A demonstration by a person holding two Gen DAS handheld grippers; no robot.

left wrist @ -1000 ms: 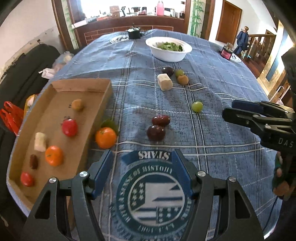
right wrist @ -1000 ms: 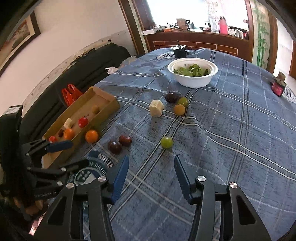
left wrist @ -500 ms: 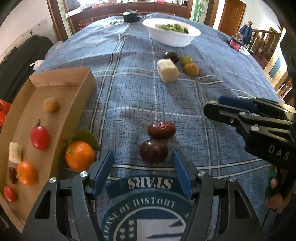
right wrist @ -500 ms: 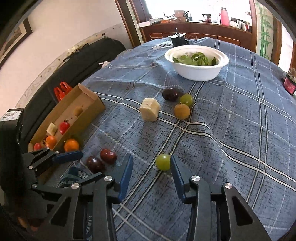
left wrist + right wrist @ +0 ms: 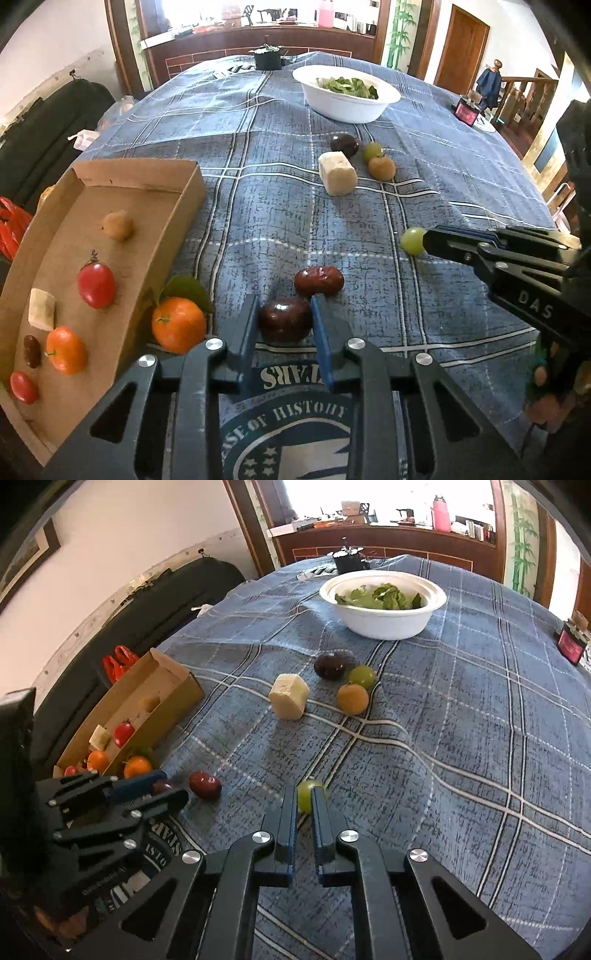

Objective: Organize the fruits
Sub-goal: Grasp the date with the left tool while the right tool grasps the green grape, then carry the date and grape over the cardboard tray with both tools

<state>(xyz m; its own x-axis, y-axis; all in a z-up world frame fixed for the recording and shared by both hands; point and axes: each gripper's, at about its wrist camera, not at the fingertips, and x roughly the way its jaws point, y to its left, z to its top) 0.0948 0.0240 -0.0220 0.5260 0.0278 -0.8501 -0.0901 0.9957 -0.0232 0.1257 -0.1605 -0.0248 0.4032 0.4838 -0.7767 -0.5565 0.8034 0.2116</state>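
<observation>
My left gripper [image 5: 283, 301] has its jaws closing on a dark plum [image 5: 284, 321], and the blue pads touch both of its sides on the blue cloth. A reddish plum [image 5: 318, 280] lies just beyond it. An orange with a leaf [image 5: 179, 330] rests against the cardboard tray [image 5: 140, 173], which holds several small fruits. In the right wrist view my right gripper [image 5: 304, 794] has its jaws closing on a green grape [image 5: 306, 800], which is pinched between the fingertips. Farther off lie a pale cube [image 5: 290, 698], a dark plum [image 5: 330, 666], a grape [image 5: 362, 675] and a tan fruit [image 5: 352, 698].
A white bowl [image 5: 384, 626] of green leaves stands toward the far side of the table. A dark sofa [image 5: 155, 602] with a red bag [image 5: 118, 664] runs along the left edge behind the tray. A small dark pot [image 5: 267, 59] stands at the far end.
Both grippers moved forward and down to the fruit. The left jaws went from wide open to closed around the dark plum. The right jaws closed around the green grape.
</observation>
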